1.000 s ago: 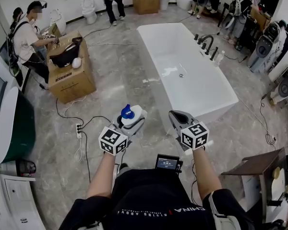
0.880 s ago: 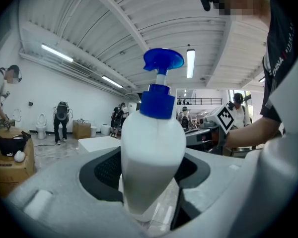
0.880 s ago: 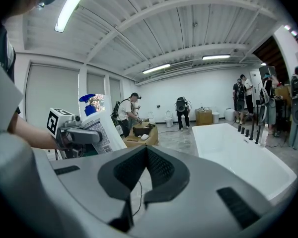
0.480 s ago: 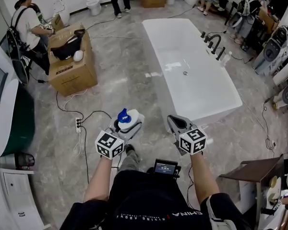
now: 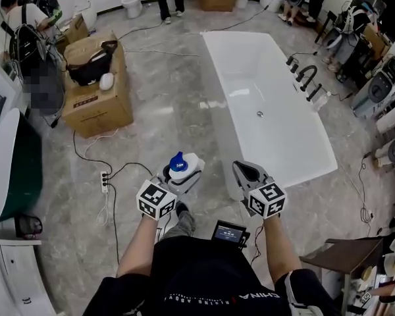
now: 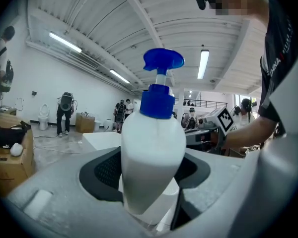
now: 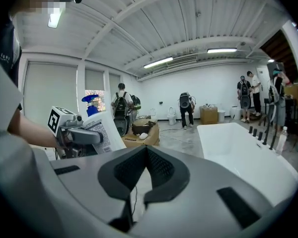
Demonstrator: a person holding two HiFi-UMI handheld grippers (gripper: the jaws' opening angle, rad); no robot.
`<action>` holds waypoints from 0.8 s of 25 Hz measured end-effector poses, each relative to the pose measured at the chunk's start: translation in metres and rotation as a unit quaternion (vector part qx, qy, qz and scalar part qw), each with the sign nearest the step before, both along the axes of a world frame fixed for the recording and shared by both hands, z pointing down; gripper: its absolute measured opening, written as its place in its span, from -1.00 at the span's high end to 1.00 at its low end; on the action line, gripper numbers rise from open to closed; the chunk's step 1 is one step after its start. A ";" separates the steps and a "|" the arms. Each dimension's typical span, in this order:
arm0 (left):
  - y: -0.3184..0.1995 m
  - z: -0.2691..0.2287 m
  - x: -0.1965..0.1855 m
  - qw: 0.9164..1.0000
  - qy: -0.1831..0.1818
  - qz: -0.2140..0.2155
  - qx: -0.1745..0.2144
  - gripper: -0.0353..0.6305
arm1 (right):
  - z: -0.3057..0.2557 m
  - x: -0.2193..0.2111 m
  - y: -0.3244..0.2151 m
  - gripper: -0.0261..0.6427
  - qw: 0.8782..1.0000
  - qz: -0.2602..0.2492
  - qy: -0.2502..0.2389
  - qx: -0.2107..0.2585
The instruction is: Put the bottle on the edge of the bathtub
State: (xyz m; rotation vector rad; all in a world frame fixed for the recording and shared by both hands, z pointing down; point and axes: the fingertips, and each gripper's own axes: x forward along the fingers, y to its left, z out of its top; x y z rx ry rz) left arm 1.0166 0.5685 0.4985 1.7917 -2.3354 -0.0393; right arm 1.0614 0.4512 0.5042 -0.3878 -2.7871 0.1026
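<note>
A white bottle (image 5: 184,168) with a blue pump top stands upright between the jaws of my left gripper (image 5: 178,177), which is shut on its body. In the left gripper view the bottle (image 6: 151,157) fills the middle, with the dark pads of the left gripper (image 6: 151,182) pressed against both its sides. My right gripper (image 5: 245,172) is held beside it to the right, shut and empty; in its own view the right gripper (image 7: 145,155) has its pads meeting. The white bathtub (image 5: 218,104) lies ahead and to the right, its near end just past the right gripper.
A cardboard box (image 5: 95,101) with a black bag on it stands at the left. Cables and a power strip (image 5: 105,177) lie on the floor near my left gripper. Black taps (image 5: 307,76) stand along the tub's right side. A dark green tub (image 5: 16,170) is far left; people stand at the back.
The view has advanced toward the bathtub, whose near end now sits closer to the grippers. Both grippers keep their places side by side, the bottle still held.
</note>
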 end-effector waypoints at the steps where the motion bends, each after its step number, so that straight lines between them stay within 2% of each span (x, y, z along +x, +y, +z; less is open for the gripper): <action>1: -0.001 -0.002 -0.017 1.000 0.000 0.000 0.002 0.05 | -0.001 -0.018 0.001 0.90 1.000 -0.002 -0.001 0.004; 6: -0.001 -0.013 -0.097 1.000 -0.017 0.008 0.001 0.05 | -0.003 -0.103 0.001 0.90 1.000 0.005 0.010 0.011; 10: 0.007 -0.013 -0.156 1.000 -0.024 0.009 -0.004 0.05 | 0.001 -0.160 -0.002 0.90 1.000 0.022 0.018 -0.003; 15: 0.009 -0.001 -0.202 1.000 -0.010 0.002 -0.007 0.05 | 0.007 -0.206 -0.009 0.90 0.999 0.036 0.018 -0.023; 20: -0.002 0.013 -0.252 1.000 0.001 0.000 -0.009 0.05 | 0.018 -0.263 -0.019 0.90 0.999 0.041 0.022 -0.016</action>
